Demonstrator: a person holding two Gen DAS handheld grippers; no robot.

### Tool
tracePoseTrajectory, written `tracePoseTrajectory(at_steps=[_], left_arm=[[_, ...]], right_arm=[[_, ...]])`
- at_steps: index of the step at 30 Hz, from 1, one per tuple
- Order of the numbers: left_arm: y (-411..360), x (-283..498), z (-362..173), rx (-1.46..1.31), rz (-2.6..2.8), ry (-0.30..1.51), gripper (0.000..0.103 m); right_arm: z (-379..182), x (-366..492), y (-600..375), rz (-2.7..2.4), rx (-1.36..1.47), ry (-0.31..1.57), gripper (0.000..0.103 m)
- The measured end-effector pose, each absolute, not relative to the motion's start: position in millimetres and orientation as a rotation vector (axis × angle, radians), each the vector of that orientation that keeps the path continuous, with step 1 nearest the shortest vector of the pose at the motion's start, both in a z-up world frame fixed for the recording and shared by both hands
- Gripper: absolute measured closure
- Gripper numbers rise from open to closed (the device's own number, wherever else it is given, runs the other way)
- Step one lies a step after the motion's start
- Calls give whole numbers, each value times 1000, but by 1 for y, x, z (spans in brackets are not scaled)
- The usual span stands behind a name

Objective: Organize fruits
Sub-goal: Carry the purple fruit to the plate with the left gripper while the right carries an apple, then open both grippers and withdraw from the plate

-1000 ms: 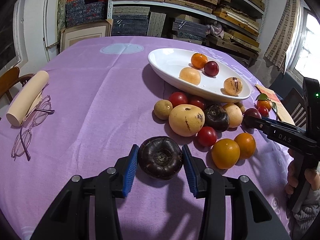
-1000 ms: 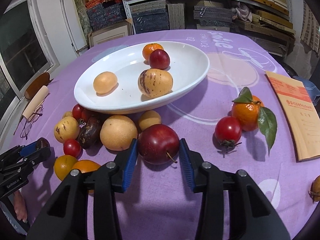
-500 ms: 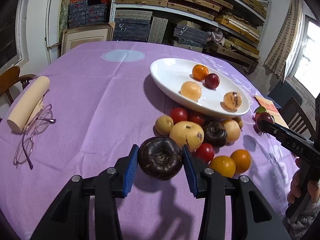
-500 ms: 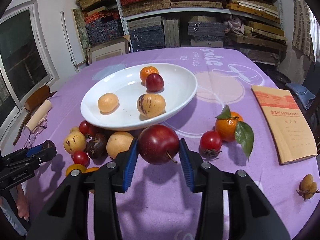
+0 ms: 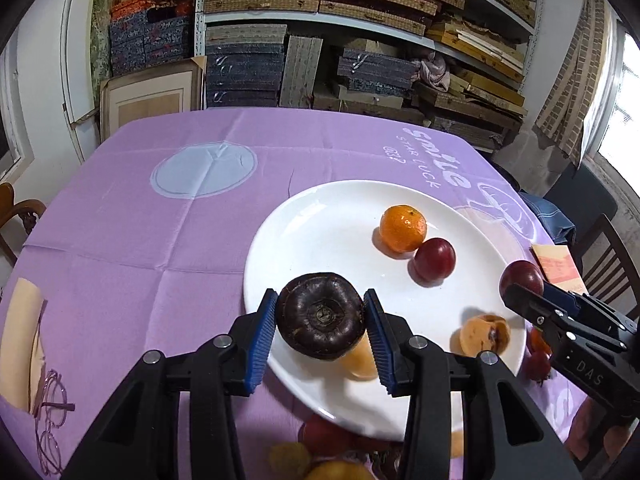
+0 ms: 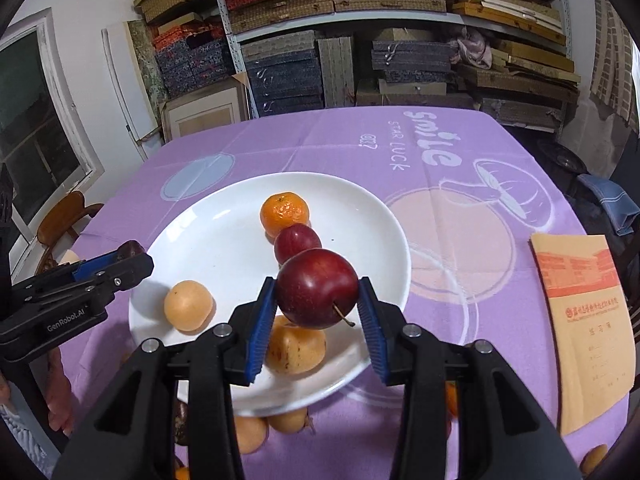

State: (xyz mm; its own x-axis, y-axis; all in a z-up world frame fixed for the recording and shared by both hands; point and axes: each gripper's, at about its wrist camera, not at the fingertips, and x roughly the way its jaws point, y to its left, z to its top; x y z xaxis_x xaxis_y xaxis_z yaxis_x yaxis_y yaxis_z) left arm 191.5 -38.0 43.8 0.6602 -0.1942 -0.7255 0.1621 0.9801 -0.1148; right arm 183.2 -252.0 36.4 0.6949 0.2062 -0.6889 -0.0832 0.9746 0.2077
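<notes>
My left gripper is shut on a dark purple fruit and holds it above the near left rim of the white plate. My right gripper is shut on a red plum and holds it above the plate's near part. On the plate lie an orange mandarin, a second red plum, a tan round fruit and a spotted yellow fruit. The right gripper with its plum also shows in the left wrist view, over the plate's right rim.
Loose fruits lie on the purple cloth just below the plate's near rim. A tan booklet lies at the right. Glasses and a cream roll lie at the left. Chairs stand at the table's edges.
Both grippers have lifted their fruits off the cloth and carried them forward over the plate. The loose pile has dropped to the bottom edge of both views.
</notes>
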Motion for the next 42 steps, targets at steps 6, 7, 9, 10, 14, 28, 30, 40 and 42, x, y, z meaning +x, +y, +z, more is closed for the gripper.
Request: tracePoseTrajectory(at_steps=[6,7,9,10,14,28,30,40,42], left_arm=[[-39,216,22,-37,-191,879,59],[-39,216,21,-40,-187,874,59],[-39,215,21,-33,-181,855,50],[-40,213,23,-28,-180,844,48],[-42,209,31,-24,-182,822,43],[18,130,51,-103,-108,761,35],[26,110,39,-111,-94,775,35],[5,69,15,-65,-152,782,35],[0,68,15,-65,-162,782,31]], right_arm=[[15,201,-251,162,164,833,63],[13,202,-251,160,166,835,62],[13,201,-253,159,174,824,61],[14,200,-253,158,172,817,61],[25,193,-253,150,151,777,61],[78,86,-285,52,153,519,28],[70,68,-288,58,179,515,25],[45,1,-258,52,68,434,9],[44,0,-253,46,45,427,8]])
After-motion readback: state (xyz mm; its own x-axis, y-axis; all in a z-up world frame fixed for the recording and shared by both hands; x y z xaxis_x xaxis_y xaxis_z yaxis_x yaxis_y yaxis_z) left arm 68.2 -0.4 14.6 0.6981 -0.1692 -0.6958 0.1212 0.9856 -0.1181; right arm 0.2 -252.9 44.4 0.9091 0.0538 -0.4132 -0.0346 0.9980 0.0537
